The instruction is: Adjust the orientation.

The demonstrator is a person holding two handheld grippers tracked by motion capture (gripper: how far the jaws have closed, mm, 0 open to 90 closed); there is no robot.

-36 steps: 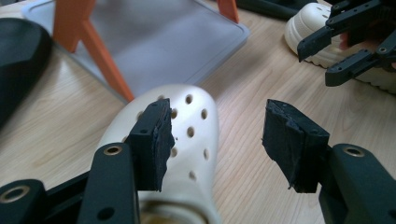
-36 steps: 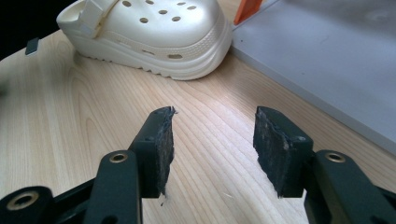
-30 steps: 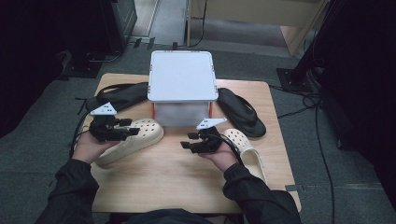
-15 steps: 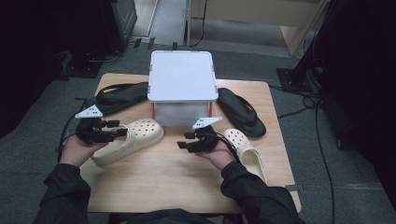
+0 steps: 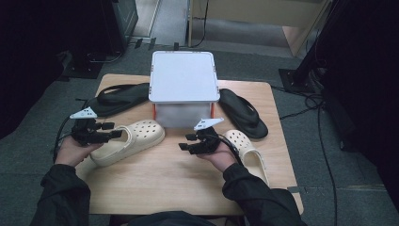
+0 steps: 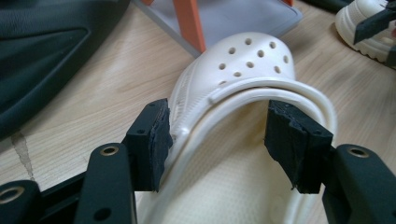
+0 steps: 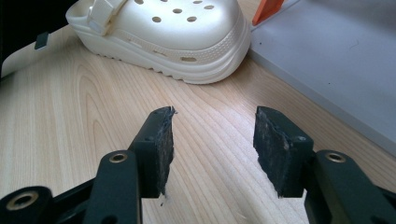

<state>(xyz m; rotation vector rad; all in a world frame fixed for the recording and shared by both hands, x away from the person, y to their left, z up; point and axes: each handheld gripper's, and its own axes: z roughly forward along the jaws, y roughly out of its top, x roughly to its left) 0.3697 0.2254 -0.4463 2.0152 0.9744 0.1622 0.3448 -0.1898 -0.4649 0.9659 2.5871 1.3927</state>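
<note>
— Left gripper (image 5: 110,132)?
— Jaws spread wide, straddling the heel end of the left cream clog (image 5: 129,141). One pad (image 6: 159,140) right against the clog's outer side, the other over the footbed, clear of the strap. Nothing pinched.
— Right gripper (image 5: 184,142)?
— Also wide, nothing between the pads, hovering low over bare wooden table (image 5: 179,183) just in front of the box.
— Around them?
— Left clog lying flat at the left, toe pointing towards the grey lidded box (image 5: 183,89) at the far middle. Second cream clog (image 5: 244,148) under the right hand, at the right. Black flip-flop (image 5: 117,97) far left of the box, another black flip-flop (image 5: 242,113) to its right.
</note>
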